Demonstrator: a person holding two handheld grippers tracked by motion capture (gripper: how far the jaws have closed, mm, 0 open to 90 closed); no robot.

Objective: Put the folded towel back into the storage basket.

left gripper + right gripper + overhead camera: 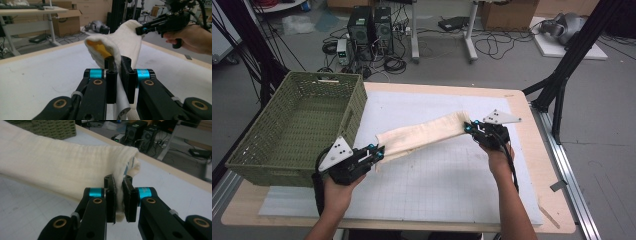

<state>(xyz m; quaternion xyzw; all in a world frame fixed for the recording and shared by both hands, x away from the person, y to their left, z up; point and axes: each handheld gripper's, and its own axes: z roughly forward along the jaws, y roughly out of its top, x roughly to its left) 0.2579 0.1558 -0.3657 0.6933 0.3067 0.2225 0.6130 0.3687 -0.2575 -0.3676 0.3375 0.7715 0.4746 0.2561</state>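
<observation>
Holding the cream cloth (424, 135) up, we pinch one end in our left gripper (379, 152) and one in our right gripper (469, 127).

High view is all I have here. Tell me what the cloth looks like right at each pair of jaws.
Observer: In the left gripper view, the left gripper has its jaws shut on the cream cloth, and a white printed label hangs down between them.
Operator: Now the open end by that gripper.
Observer: The fold gapes there, showing a yellow-orange inner side.
Operator: Give me the right side.
Observer: In the right gripper view, the right gripper pinches the folded end of the cloth, and blue stitching or print shows on the edge just above its jaws.
</observation>
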